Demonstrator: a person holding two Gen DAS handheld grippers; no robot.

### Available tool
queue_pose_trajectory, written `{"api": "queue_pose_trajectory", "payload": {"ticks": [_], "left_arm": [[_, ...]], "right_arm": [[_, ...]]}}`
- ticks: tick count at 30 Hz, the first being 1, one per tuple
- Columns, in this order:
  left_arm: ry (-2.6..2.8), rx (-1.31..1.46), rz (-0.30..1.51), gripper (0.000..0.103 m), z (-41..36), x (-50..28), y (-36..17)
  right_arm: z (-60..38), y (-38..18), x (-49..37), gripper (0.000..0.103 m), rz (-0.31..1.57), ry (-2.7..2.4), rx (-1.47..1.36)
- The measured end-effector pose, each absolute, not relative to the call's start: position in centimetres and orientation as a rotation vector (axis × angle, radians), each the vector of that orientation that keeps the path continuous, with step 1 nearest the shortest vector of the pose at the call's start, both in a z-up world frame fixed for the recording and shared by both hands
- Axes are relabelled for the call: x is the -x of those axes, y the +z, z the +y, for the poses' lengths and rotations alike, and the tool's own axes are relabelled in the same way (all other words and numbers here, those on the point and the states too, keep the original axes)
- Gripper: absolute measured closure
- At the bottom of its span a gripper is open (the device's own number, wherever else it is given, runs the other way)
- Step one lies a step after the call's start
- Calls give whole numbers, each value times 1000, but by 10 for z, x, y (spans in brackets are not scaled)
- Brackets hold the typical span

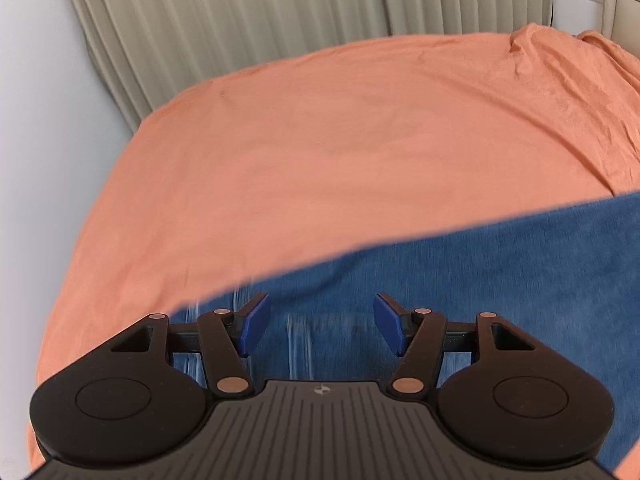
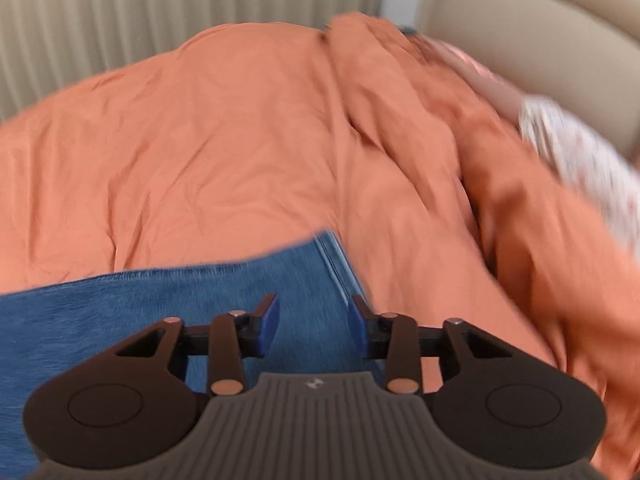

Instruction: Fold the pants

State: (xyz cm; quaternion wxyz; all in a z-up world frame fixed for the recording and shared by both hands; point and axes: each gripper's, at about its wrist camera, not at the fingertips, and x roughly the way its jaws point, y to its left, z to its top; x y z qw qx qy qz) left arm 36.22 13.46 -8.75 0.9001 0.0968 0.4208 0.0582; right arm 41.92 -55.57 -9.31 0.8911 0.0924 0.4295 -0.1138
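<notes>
Blue denim pants (image 1: 500,272) lie flat on an orange bedsheet (image 1: 320,140). In the left wrist view my left gripper (image 1: 320,322) hovers above the denim near its left end, jaws wide apart, nothing between the blue pads (image 1: 254,330). In the right wrist view the pants (image 2: 140,304) end in a stitched edge at the right. Above that edge my right gripper (image 2: 314,322) stands open, partly spread, with no cloth between its pads (image 2: 270,326). The denim looks smeared by motion blur under both grippers.
A bunched orange duvet (image 2: 460,152) lies to the right of the pants, with a white patterned pillow (image 2: 580,160) behind it. Beige curtains (image 1: 240,32) and a white wall (image 1: 40,120) border the bed's far and left sides. A padded beige headboard (image 2: 540,32) stands at the right.
</notes>
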Motion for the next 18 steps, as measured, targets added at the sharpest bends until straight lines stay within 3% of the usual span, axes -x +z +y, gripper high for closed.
{"api": "queue_pose_trajectory", "payload": {"ticks": [11, 13, 15, 18], "left_arm": [[243, -156, 982, 34, 157, -301, -125], [269, -145, 992, 35, 162, -297, -127], [276, -135, 998, 34, 165, -296, -127], [286, -125, 1010, 34, 166, -299, -129]], "right_arm": [[-615, -159, -374, 77, 836, -313, -662], [-615, -168, -379, 82, 842, -322, -676], [-615, -170, -380, 103, 837, -331, -666], [-608, -162, -380, 103, 820, -335, -558]]}}
